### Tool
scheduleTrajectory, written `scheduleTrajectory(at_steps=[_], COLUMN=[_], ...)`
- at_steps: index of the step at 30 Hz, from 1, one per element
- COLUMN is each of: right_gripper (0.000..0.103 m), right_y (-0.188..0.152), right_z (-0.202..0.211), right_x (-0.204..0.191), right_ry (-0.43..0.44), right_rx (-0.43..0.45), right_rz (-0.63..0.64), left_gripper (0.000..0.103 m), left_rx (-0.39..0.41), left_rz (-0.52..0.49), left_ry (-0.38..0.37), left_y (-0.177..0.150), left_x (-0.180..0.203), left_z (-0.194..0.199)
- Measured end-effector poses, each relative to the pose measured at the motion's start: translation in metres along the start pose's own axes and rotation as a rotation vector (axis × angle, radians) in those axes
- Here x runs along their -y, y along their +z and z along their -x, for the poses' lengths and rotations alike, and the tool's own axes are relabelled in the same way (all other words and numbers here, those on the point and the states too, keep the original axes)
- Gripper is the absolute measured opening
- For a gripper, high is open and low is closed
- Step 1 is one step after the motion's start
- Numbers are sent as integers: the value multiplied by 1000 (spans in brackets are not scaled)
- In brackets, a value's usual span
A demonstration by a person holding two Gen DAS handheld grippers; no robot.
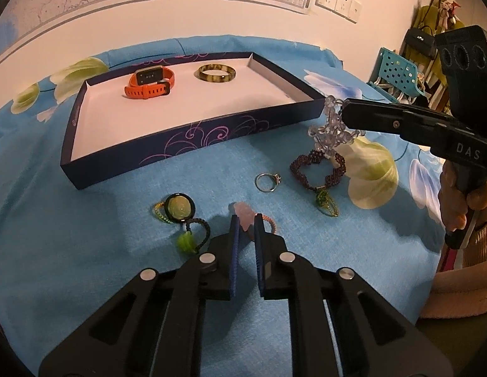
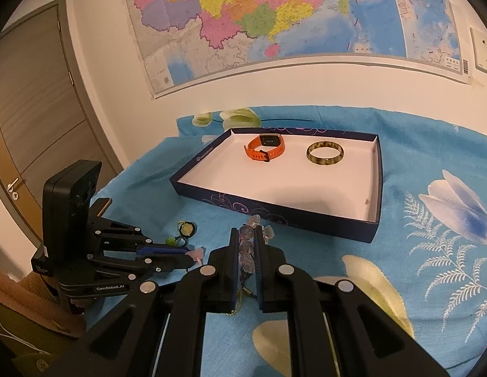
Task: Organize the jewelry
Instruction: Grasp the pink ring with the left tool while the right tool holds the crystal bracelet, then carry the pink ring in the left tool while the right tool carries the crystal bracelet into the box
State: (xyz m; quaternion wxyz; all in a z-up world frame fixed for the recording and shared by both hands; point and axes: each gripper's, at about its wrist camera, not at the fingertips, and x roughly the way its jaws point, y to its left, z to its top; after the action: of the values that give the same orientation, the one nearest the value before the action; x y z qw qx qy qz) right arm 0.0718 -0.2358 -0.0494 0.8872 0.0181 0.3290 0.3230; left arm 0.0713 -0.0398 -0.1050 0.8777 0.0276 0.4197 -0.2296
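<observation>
A shallow dark-blue tray [image 1: 187, 139] [image 2: 275, 216] holds an orange watch [image 1: 150, 83] [image 2: 265, 147] and a mottled bangle [image 1: 217, 72] [image 2: 324, 153]. My left gripper [image 1: 246, 220] [image 2: 191, 256] is shut on a pale pink stone pendant [image 1: 243, 212] with an orange cord, low over the cloth. My right gripper [image 2: 246, 234] [image 1: 345, 113] is shut on a clear crystal bead bracelet [image 1: 330, 132] [image 2: 246, 245], held above the cloth near the tray's front right corner. On the cloth lie a silver ring [image 1: 267, 182], a dark red beaded bracelet [image 1: 319, 169] and a green disc pendant [image 1: 180, 209] [image 2: 187, 229].
The table is covered by a blue flowered cloth [image 1: 86, 251] [image 2: 416, 251]. A wall with a map [image 2: 275, 15] and sockets [image 1: 337, 0] is behind. A teal basket [image 1: 396, 73] and hanging bags stand at the right. A door [image 2: 33, 125] is at the left.
</observation>
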Motion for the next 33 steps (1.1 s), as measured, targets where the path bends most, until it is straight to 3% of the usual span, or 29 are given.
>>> scheduleTrajectory(at_steps=[6,11,13,22,33], right_gripper=[8,8,8,8,8], right_y=[3,3,3,1,8], right_z=[1,2,0,-1,1], right_x=[3,4,4,5,9], right_ry=[0,5,5,10,23], right_rx=[12,11,6,-2,18], right_rz=[-6,-10,-12,-18,-29], left_gripper=[6,6,13,13,13], left_rx=[26,4,-13,-23,50], left_rz=[-10,6,14,7,5], left_ry=[1,-8,-8,-8,-2], left_y=[4,3,3,5,10], left_x=[2,-3,-4,-4,-2], left_z=[6,2,-2,-8,11])
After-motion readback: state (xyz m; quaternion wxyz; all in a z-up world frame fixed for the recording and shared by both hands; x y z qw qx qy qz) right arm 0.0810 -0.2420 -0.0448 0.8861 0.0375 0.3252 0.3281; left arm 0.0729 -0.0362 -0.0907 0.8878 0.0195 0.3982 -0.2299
